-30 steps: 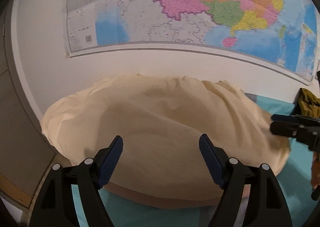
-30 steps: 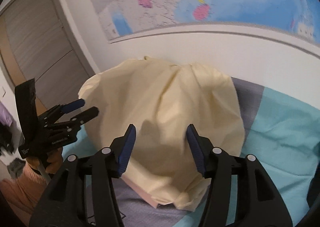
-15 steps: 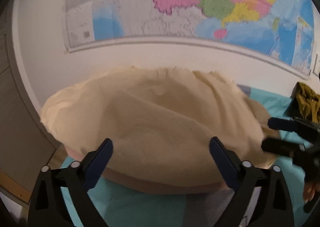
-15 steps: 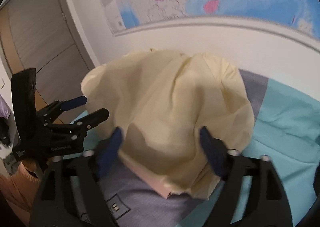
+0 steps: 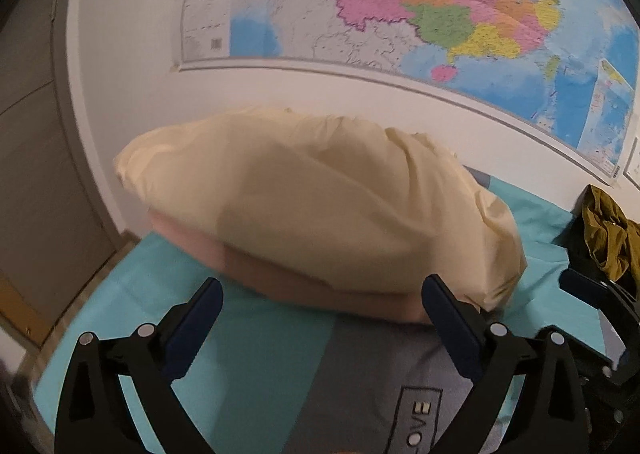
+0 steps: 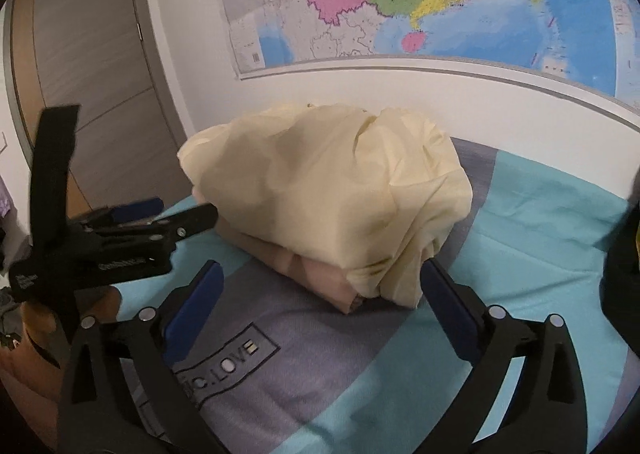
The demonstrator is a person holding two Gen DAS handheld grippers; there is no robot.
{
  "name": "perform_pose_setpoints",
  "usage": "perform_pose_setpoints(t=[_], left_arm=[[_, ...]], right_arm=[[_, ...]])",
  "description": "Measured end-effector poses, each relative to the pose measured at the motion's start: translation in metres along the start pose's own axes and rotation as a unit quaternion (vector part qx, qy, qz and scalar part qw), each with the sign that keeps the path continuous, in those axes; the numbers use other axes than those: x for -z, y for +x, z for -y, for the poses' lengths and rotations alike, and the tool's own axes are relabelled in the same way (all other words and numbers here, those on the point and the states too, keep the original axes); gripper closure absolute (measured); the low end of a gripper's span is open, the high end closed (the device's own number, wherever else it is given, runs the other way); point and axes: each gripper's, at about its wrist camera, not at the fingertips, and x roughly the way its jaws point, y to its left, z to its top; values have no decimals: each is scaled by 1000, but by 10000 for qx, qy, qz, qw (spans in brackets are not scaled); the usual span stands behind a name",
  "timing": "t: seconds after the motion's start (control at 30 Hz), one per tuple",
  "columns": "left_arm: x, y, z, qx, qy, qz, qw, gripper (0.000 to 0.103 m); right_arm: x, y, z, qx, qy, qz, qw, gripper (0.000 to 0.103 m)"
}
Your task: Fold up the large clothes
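Note:
A pale yellow garment [image 5: 320, 206] lies bunched in a loose mound on a folded pink cloth [image 5: 304, 286], on the bed against the wall. It also shows in the right wrist view [image 6: 332, 190]. My left gripper [image 5: 322, 318] is open and empty, a little in front of the mound. My right gripper [image 6: 320, 302] is open and empty, just before the mound's near edge. The left gripper also shows at the left of the right wrist view [image 6: 168, 214].
The bed has a teal and grey cover [image 6: 540, 246] with a printed label. A wall map [image 5: 400, 6] hangs above. A door [image 6: 80, 94] stands at the left. An olive garment [image 5: 608, 230] lies at the right.
Both grippers opened wider and drew back from the yellow garment, which dropped onto the pink cloth. More of the bed cover shows in front.

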Motion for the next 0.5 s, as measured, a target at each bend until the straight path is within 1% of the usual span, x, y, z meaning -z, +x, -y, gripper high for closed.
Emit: perform_pose_setpoints(t=[0.1, 0.3, 0.37, 0.5], left_arm=[[9, -6, 2, -147, 28, -11, 9999, 7], [21, -21, 10, -272, 57, 57, 9996, 7], [24, -23, 12, -255, 41, 17, 9997, 7], [30, -31, 18, -338, 157, 65, 9993, 7]], right_arm=[[4, -9, -3, 22, -45, 20, 10000, 6], [12, -17, -5, -74, -1, -44, 10000, 6], [14, -20, -6, -108, 9, -37, 9999, 6], [17, -29, -6, -130, 28, 18, 9999, 6]])
